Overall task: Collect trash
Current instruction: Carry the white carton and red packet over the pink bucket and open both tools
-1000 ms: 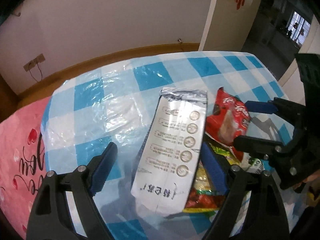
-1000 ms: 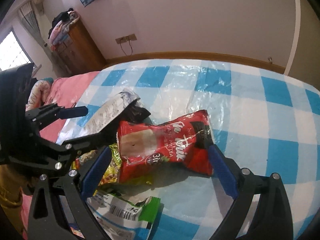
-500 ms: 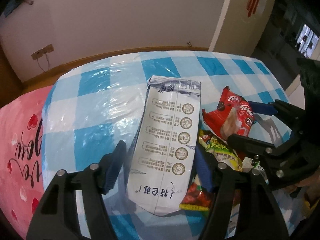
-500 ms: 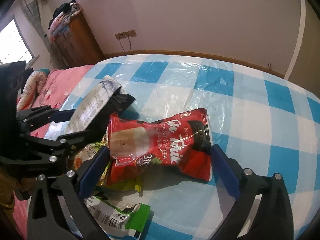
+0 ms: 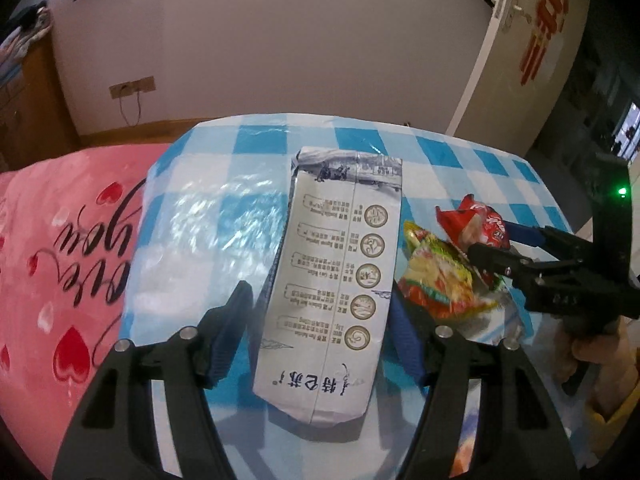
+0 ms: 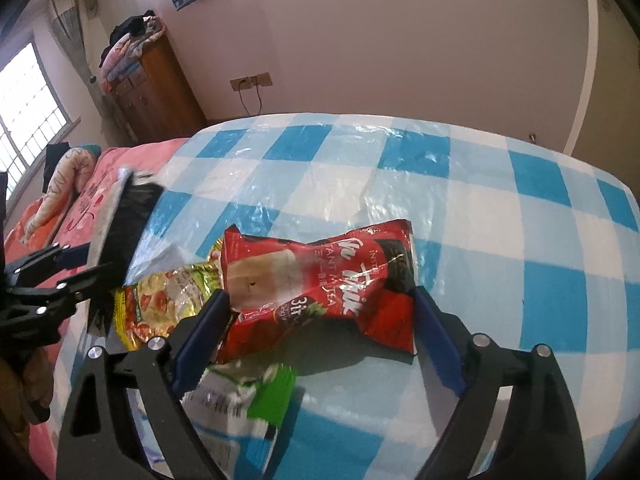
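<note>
- Left gripper (image 5: 320, 332) is clamped on the tall grey-white printed carton (image 5: 340, 280), lifted off the worktop.
- Right gripper (image 6: 320, 316), jaws just closing, straddles the crinkled red foil tea packet (image 6: 320, 280) on the blue-checked plastic worktop (image 6: 480, 208), not yet pinching.
- Risk: slick foil could squirt out.

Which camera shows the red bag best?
The right wrist camera: the red bag lies whole between the right gripper's fingers. The left wrist camera catches only its crumpled end, off to the right.
</note>
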A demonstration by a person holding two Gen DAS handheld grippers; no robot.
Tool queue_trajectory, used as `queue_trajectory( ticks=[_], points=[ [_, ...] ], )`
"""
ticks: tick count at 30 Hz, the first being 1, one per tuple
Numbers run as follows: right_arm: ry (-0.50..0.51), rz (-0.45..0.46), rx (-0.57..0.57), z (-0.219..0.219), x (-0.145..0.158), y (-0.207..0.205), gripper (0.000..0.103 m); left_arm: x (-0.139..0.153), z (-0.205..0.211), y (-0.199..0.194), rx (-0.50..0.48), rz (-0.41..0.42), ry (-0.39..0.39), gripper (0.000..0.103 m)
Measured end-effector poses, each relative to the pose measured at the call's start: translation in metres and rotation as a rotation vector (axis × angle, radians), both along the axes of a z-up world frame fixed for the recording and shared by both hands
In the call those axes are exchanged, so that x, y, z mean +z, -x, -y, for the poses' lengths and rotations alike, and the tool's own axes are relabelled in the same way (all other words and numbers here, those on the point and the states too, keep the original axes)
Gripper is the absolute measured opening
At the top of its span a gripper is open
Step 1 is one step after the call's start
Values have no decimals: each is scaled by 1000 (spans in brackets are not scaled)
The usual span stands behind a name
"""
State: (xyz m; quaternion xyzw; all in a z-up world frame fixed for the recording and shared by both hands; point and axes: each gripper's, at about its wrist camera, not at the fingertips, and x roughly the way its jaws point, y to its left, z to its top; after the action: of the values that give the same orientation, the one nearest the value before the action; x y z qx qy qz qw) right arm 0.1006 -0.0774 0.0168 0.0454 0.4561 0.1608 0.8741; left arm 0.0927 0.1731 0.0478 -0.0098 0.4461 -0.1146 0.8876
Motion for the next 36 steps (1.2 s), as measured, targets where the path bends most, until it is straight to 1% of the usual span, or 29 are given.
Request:
queue_trajectory(
  ticks=[3,7,10,19,27,34,36],
  points=[
    [-14,3,-18,7,1,11,88,0,-3,18,9,7,-6,66],
    [-45,9,-43,16,5,30,88,4,-7,40,17,14,18,66],
    [-47,23,-44,19,12,44,88,7,-7,55,21,25,31,67],
    [-61,48,-39,20,32,82,88,16,2,93,14,57,36,66],
    [-59,89,28,-5,64,111,88,43,-4,124,27,119,43,66],
    [-69,149,109,-37,102,125,88,76,-31,154,81,185,52,67],
    [-72,170,148,-54,116,128,88,86,-41,161,100,204,52,67]
  ],
)
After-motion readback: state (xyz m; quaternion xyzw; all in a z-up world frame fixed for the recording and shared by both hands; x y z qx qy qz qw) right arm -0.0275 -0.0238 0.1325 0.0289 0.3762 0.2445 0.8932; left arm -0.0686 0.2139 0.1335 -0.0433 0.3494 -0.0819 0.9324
